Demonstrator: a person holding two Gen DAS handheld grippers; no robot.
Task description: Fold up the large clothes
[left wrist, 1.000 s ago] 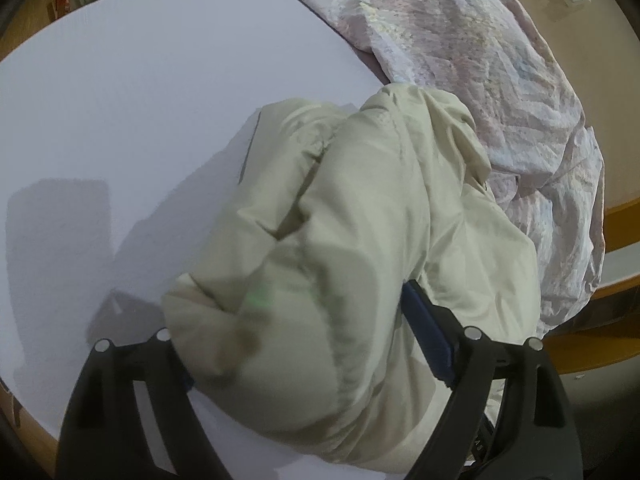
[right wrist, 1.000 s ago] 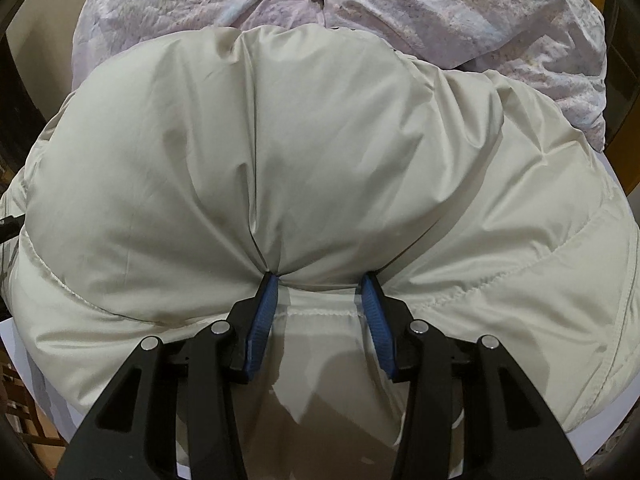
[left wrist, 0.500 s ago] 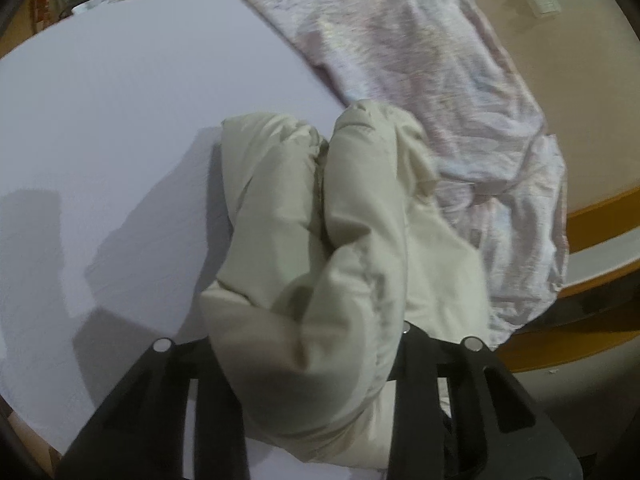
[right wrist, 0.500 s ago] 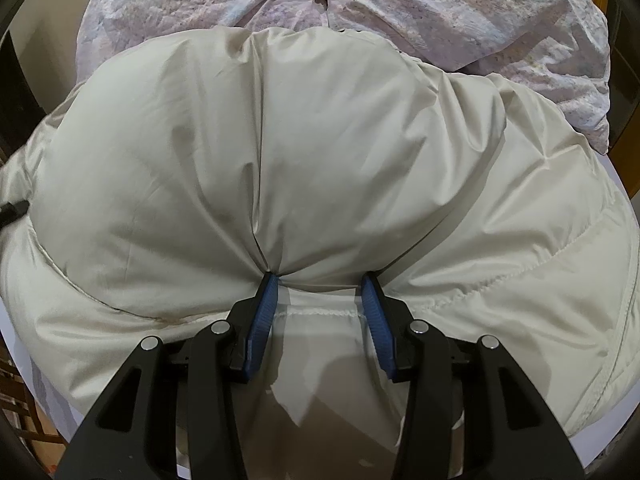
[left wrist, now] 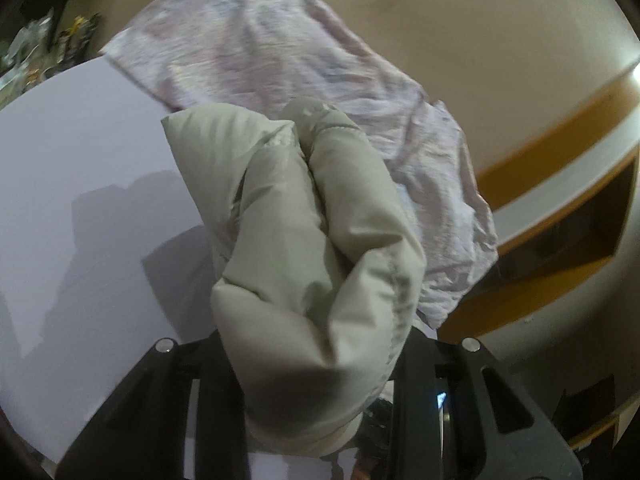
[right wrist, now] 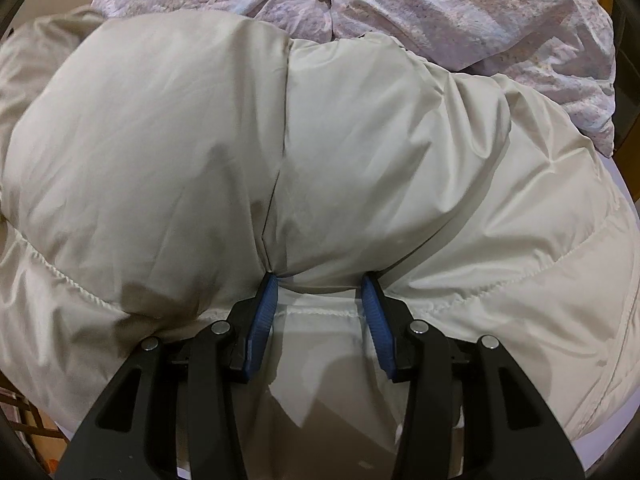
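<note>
A cream puffer jacket [right wrist: 320, 160] fills the right wrist view, bunched and puffed up on the white table. My right gripper [right wrist: 318, 292] is shut on a seam of the jacket, its blue pads [right wrist: 264, 312] pressed into the fabric. In the left wrist view my left gripper [left wrist: 316, 344] is shut on a bunched part of the same jacket [left wrist: 304, 240] and holds it lifted above the white table [left wrist: 80, 200]. The left fingertips are hidden by the fabric.
A crumpled pink floral sheet [left wrist: 300, 64] lies at the table's far edge, beyond the jacket; it also shows in the right wrist view [right wrist: 440, 12]. A beige wall and wooden furniture [left wrist: 560, 208] stand to the right. Clutter sits at the far left [left wrist: 40, 52].
My left gripper has lifted its bunch of jacket up and tilted away from the table. The jacket in the right view has shifted and puffed higher; the right gripper keeps its hold.
</note>
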